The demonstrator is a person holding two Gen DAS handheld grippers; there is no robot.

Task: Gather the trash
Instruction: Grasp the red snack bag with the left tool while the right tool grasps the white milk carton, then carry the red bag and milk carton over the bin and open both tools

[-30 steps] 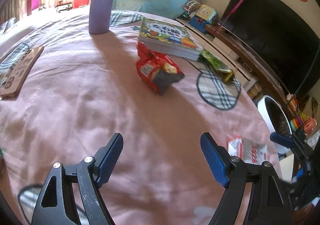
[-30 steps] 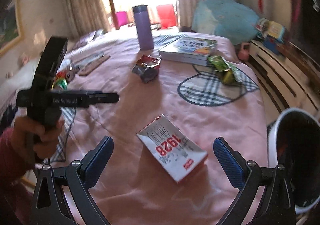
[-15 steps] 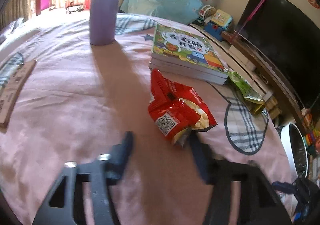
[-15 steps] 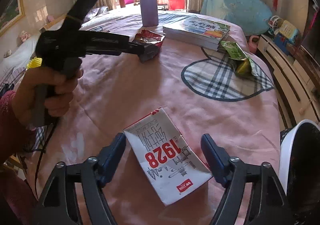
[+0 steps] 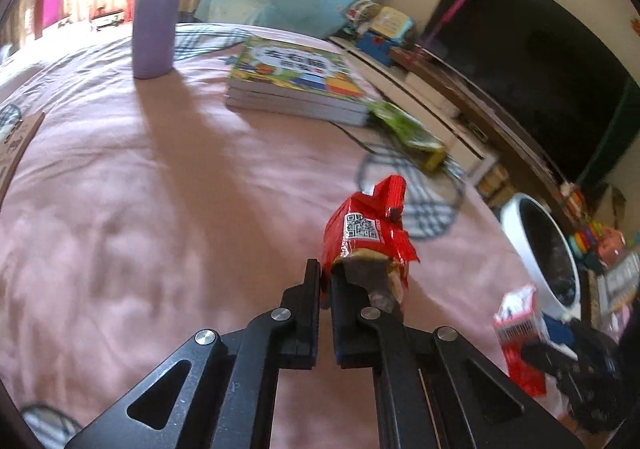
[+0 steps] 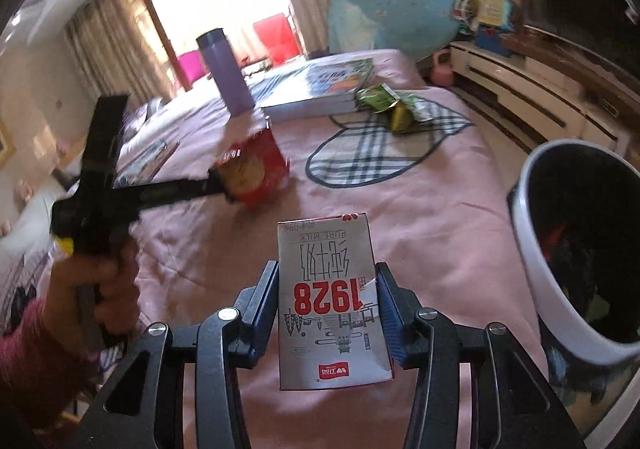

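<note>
Right wrist view, pink bedspread, right claw clamping milk carton, left claw pinching red wrapper.

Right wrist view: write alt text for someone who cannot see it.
The right gripper is shut on a white milk carton printed 1928, above a pink bedspread. To the left, a hand holds the left gripper, clamped on a red snack packet. A white bin stands at right; a purple bottle, books and a green wrapper lie farther back.
</note>
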